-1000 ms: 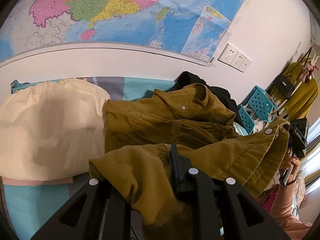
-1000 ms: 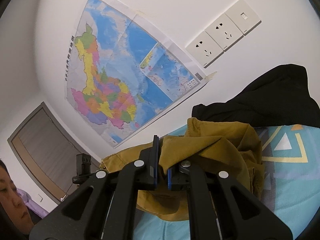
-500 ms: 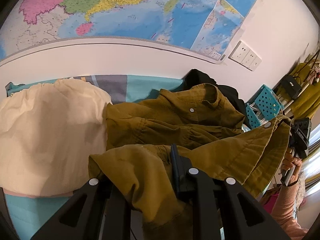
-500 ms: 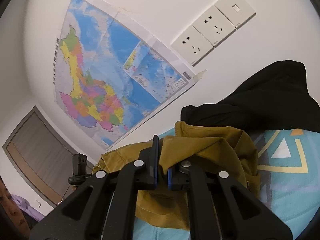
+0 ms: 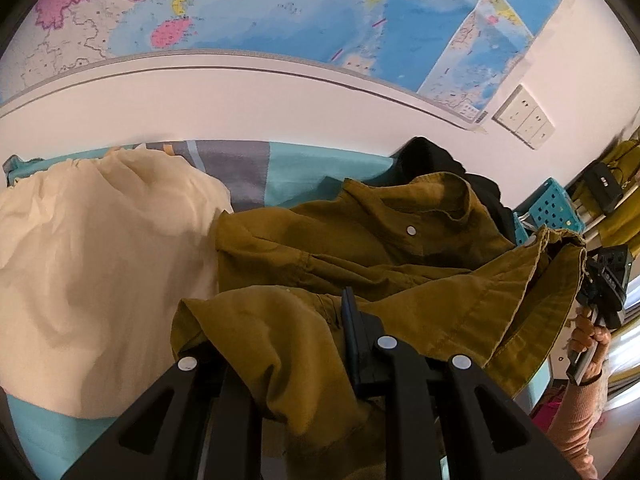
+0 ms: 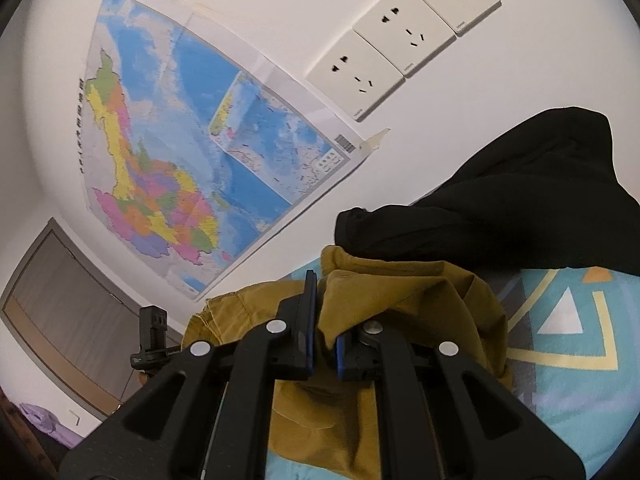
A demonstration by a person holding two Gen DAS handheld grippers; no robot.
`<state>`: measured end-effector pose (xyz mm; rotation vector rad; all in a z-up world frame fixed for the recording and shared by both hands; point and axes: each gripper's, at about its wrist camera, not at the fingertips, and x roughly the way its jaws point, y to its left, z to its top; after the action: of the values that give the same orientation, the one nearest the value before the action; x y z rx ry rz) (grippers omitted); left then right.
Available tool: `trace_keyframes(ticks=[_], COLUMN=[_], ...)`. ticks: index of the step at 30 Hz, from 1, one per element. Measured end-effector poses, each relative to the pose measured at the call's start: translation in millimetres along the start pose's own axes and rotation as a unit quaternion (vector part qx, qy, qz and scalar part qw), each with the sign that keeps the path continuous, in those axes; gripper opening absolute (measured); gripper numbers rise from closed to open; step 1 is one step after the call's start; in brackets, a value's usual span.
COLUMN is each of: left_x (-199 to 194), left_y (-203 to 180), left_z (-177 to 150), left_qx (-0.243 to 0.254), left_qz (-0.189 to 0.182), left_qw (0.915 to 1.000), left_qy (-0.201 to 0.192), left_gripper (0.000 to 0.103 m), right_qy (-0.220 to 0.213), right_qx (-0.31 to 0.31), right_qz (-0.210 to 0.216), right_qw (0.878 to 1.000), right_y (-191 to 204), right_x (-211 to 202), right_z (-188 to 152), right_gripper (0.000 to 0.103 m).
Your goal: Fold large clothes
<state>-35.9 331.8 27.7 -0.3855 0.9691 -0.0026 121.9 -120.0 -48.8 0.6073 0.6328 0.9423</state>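
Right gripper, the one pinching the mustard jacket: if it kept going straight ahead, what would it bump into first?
Probably the black garment heaped just beyond the mustard jacket that the right gripper holds, then the white wall. Depth is hard to judge here.

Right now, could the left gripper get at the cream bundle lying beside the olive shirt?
Probably not as things stand: the left gripper is shut on a fold of the olive shirt, its jaws full of cloth. The cream bundle lies uncovered beside the shirt, so the way looks free once it lets go.
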Motion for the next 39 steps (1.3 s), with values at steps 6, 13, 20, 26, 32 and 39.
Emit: trace_keyframes(ticks=[6, 13, 20, 26, 32, 39], left_x=[20, 41, 59, 66, 79, 86], left_y=[3, 8, 12, 15, 30, 34], left_z=[14, 26, 35, 39, 42, 42], left_qx=[-0.013, -0.026, -0.038, -0.050, -0.085, -0.097], left_qz=[0.011, 0.020, 0.025, 0.022, 0.005, -0.001], left_qw=[0.9998, 0.9991, 0.9982, 0.9975, 0.9949, 0.9935], left_qy=[0.014, 0.028, 0.039, 0.045, 0.055, 0.060], left_gripper=[0.017, 0.017, 0.017, 0.017, 0.017, 0.018], right_qy=[0.009, 0.019, 0.028, 0.008, 0.020, 0.105], right_qx=[0.014, 0.033, 0.051, 0.002, -0.129, -0.265], right_qz=[-0.017, -0.030, -0.044, -0.085, -0.103, -0.131], right_qw=[1.000, 0.999, 0.997, 0.996, 0.986, 0.950], right_y=[-14, -31, -43, -19, 41, 85], right_x=[15, 32, 44, 33, 27, 100], right_z=[7, 13, 15, 10, -23, -80], right_gripper=[0.009, 0.011, 0.017, 0.057, 0.064, 0.073])
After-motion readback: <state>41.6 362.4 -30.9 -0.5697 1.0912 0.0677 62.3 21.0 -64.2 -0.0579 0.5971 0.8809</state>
